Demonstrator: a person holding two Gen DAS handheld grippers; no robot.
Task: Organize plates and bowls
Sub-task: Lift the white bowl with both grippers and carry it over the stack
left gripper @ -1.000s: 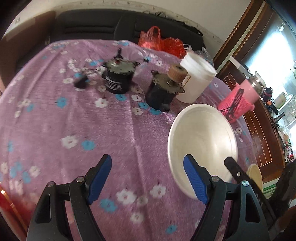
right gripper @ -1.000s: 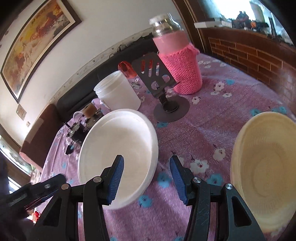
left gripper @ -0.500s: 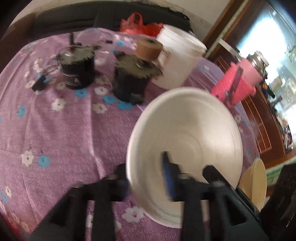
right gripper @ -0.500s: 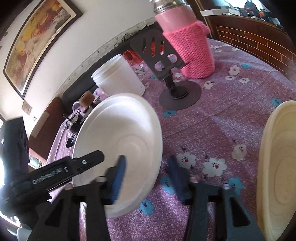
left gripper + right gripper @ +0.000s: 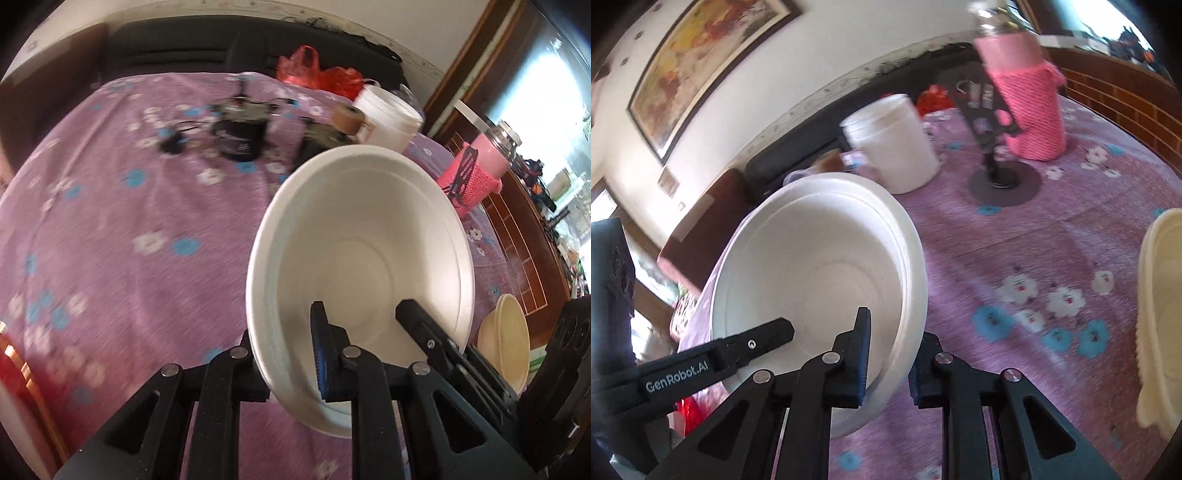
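Note:
A white bowl (image 5: 369,251), which looks like two nested ones, is tilted up over the purple flowered tablecloth (image 5: 129,229). My left gripper (image 5: 286,362) is shut on its near left rim, blue pad inside, other finger behind the wall. In the right wrist view the same bowl (image 5: 820,266) has my right gripper (image 5: 888,365) closing on its near right rim, and the pads press on it. Each view shows the other gripper's finger inside the bowl. A cream bowl (image 5: 504,343) (image 5: 1160,314) sits to the right near the table edge.
Behind the bowl stand a white tub (image 5: 388,118) (image 5: 894,147), a bottle in a pink knitted sleeve (image 5: 476,177) (image 5: 1027,107), a black phone stand (image 5: 1001,177) and two black motors (image 5: 240,136). A red plastic bag (image 5: 317,74) lies at the far edge.
Both grippers went from open beside the white bowl to shut on its rim. The left one shifted right onto it. The bowl now fills more of both views and tilts up.

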